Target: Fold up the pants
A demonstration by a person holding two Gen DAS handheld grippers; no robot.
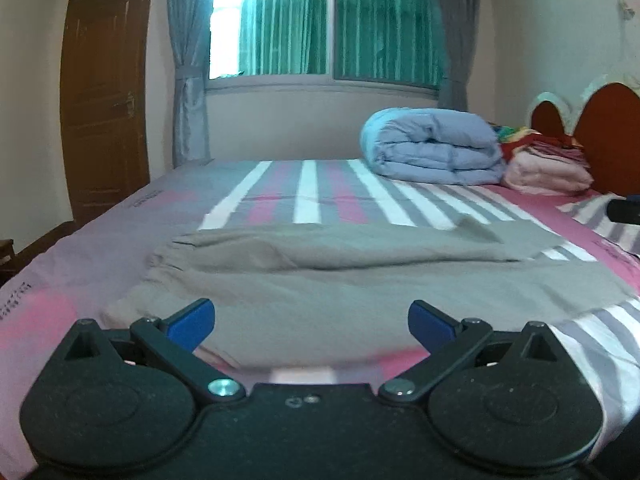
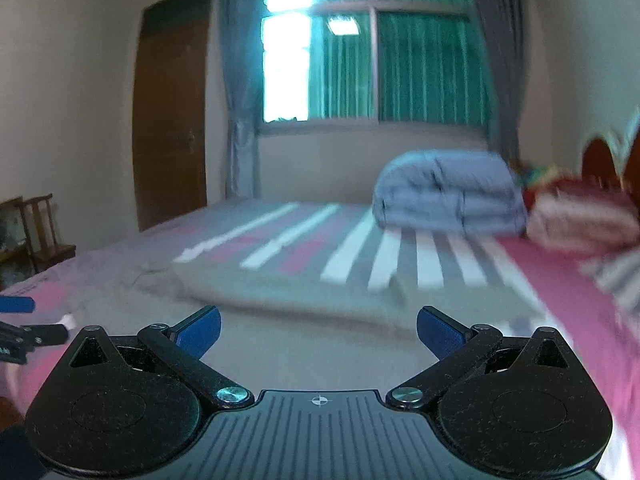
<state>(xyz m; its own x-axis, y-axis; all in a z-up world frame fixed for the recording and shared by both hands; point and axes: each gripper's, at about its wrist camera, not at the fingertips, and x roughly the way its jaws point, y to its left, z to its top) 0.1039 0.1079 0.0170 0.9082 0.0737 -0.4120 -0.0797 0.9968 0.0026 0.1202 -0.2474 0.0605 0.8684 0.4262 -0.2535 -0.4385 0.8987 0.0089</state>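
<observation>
Grey pants (image 1: 340,276) lie flat on the striped bed, one layer folded over the other, waistband to the left. My left gripper (image 1: 311,326) hovers at their near edge, open, nothing between its blue pads. In the right wrist view the same pants (image 2: 304,320) spread blurred ahead of my right gripper (image 2: 319,334), which is open and empty too. The left gripper's blue tip (image 2: 16,304) shows at the far left of the right wrist view. A dark part of the right gripper (image 1: 624,210) pokes in at the right edge of the left wrist view.
A rolled blue duvet (image 1: 432,146) and a pink folded stack (image 1: 548,172) sit at the head of the bed (image 1: 72,264) by the red headboard (image 1: 608,136). A wooden door (image 1: 104,92) and a curtained window (image 1: 328,28) stand behind. A wooden chair (image 2: 40,228) stands left.
</observation>
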